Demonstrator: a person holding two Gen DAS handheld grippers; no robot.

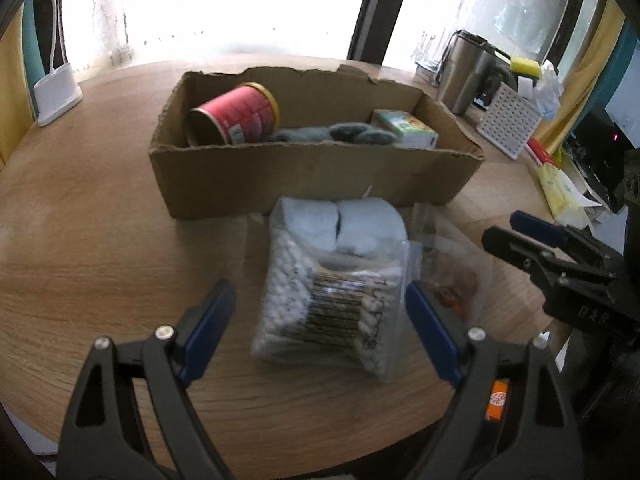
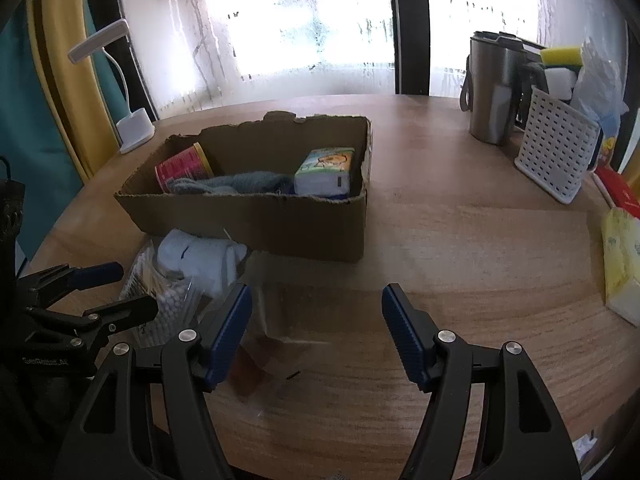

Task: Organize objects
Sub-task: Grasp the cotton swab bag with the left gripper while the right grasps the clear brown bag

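A clear bag of cotton swabs (image 1: 328,304) (image 2: 168,304) lies on the wooden table in front of a cardboard box (image 1: 312,176) (image 2: 256,220). Pale folded socks (image 1: 340,224) (image 2: 200,256) rest against its far end. My left gripper (image 1: 320,320) (image 2: 132,288) hovers open, one pad on each side of the swab bag, not pressing it. My right gripper (image 2: 316,320) (image 1: 508,232) is open over a flat clear plastic bag (image 2: 280,320) (image 1: 452,280) with something reddish inside. The box holds a red can (image 1: 240,114), a grey cloth (image 1: 332,134) and a green pack (image 1: 404,128).
Steel mugs (image 2: 492,92) and a white perforated basket (image 2: 556,152) with a yellow sponge (image 2: 560,54) stand at the back right. A yellow tissue pack (image 2: 620,256) lies at the right edge. A white lamp base (image 2: 136,132) sits at the back left.
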